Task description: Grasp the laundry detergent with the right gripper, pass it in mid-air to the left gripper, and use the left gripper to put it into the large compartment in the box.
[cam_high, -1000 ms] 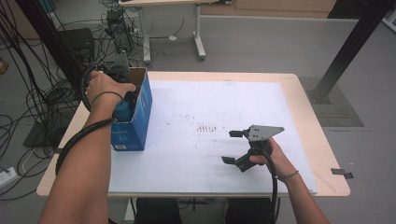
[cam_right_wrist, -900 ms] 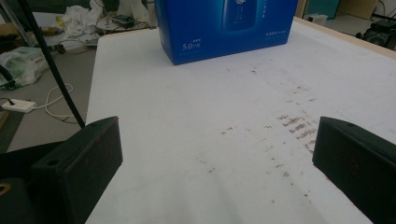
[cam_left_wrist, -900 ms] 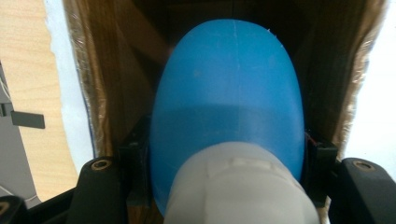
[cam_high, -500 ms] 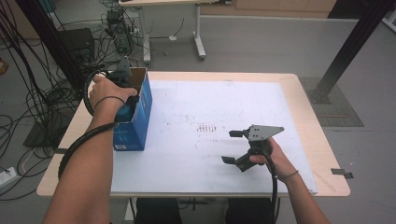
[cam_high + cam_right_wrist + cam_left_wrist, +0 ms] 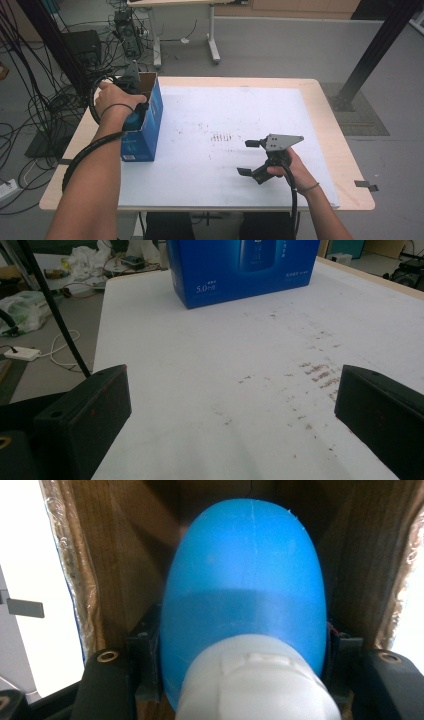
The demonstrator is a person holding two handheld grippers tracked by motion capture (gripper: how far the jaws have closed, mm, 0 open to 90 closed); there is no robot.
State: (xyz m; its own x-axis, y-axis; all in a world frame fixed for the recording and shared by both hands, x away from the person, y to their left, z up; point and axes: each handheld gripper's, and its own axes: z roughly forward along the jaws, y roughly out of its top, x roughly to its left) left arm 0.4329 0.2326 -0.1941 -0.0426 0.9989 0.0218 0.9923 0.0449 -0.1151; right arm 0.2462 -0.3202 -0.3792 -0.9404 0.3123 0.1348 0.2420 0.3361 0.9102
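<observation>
A rectangular table with a pale wooden top (image 5: pixel 332 125) carries a large white sheet (image 5: pixel 220 115) that covers most of it, leaving bare wood along the far edge and both ends. The sheet is marked with scattered brownish specks and short smudged dashes (image 5: pixel 222 137) near its middle, which also show across the white surface in the right gripper view (image 5: pixel 317 371). An open-topped blue cardboard box with white print (image 5: pixel 149 131) stands upright on the table's left part, its brown inner walls (image 5: pixel 115 555) visible in the left gripper view.
</observation>
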